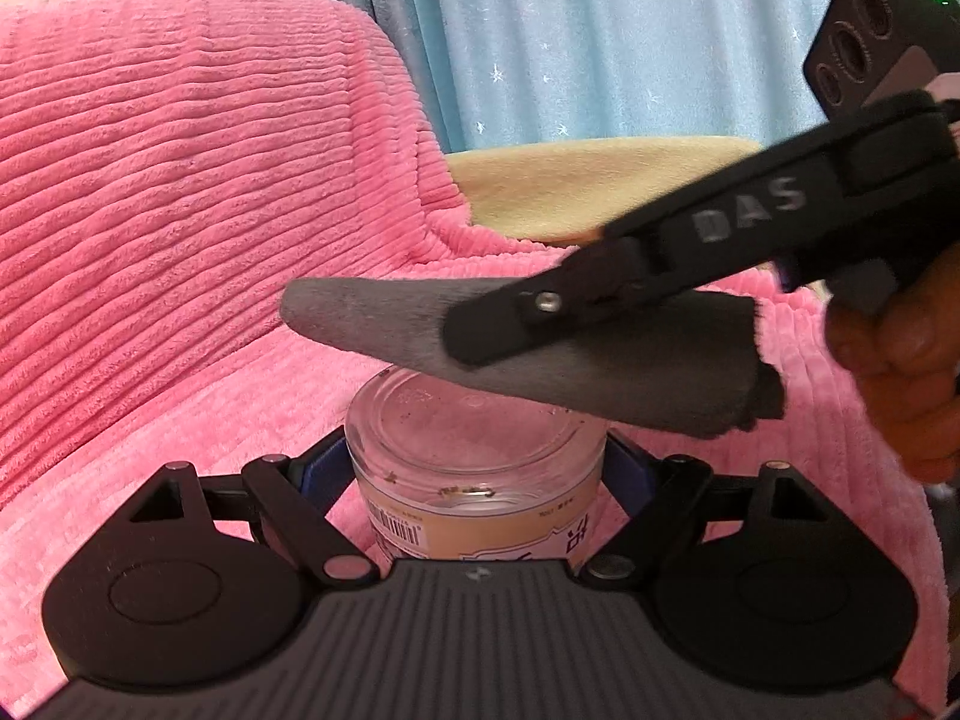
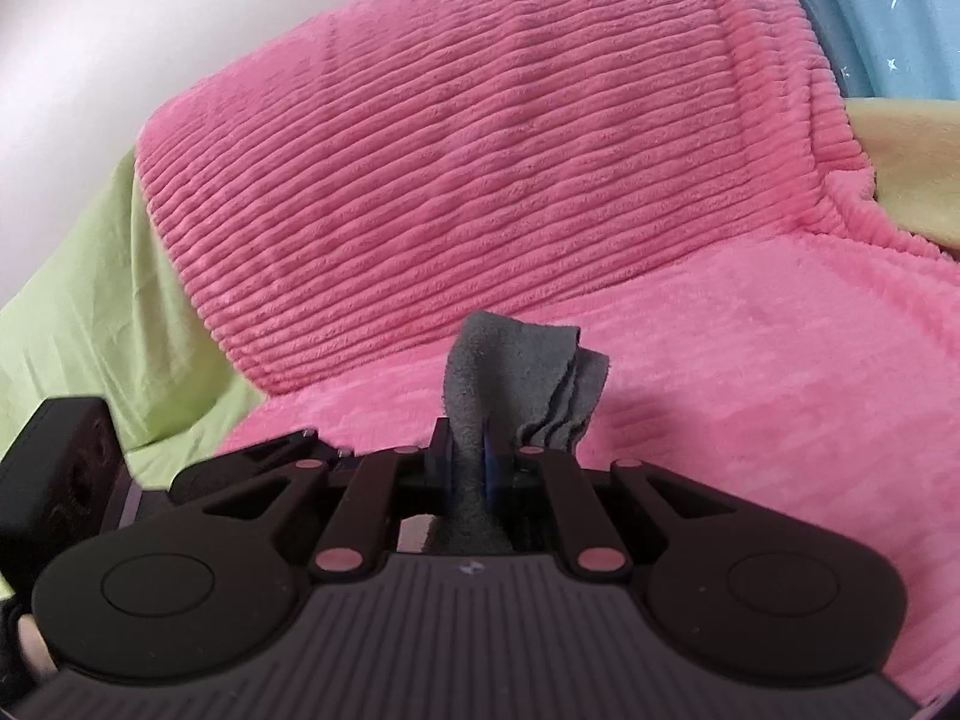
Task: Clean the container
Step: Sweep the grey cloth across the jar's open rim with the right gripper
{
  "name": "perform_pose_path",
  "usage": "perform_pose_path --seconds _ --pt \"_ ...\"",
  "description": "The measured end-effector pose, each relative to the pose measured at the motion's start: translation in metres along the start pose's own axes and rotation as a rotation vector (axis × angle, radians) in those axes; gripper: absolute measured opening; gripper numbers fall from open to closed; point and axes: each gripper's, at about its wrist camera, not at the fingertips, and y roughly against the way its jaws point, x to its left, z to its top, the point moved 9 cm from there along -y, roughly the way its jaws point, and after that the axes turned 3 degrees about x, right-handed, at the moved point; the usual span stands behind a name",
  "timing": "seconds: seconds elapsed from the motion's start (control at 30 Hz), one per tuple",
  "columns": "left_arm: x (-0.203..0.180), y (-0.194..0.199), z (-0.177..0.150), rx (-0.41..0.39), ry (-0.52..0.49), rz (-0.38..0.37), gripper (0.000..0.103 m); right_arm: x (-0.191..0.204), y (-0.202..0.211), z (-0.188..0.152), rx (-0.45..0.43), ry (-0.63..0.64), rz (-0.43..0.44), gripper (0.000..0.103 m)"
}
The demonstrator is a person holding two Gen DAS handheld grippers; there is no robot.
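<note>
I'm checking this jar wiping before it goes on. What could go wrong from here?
The glass jar is pinched only at its sides by the left gripper, so pressing down with the cloth might make it slip or tilt. The cloth sits bunched in the right gripper and could pull free. Specks inside the jar may be missed.

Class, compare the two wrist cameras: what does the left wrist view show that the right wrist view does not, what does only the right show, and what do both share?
Only the left wrist view shows the glass jar, gripped between the left gripper fingers, and the right gripper from the side. Only the right wrist view shows the green sheet. Both show the grey cloth clamped by the right gripper, the pink blanket and the blue curtain.
</note>
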Motion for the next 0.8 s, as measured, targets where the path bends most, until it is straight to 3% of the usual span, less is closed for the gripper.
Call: perform_pose_path --seconds 0.27,0.47,0.63,0.8 --pt "0.0 0.002 -0.001 -0.002 0.005 0.001 0.085 0.017 0.014 -0.01 0.103 0.04 0.061 0.007" --pt "0.0 0.002 -0.001 -0.001 0.005 0.002 0.085 0.03 0.009 -0.014 0.124 0.043 0.11 0.008" --pt "-0.001 0.001 -0.001 -0.001 0.007 0.006 0.085 0.031 -0.001 -0.012 0.113 0.013 0.13 0.008" --pt "0.006 -0.003 0.004 0.002 -0.002 0.006 0.085 0.024 -0.014 -0.006 0.037 0.006 0.126 0.006"
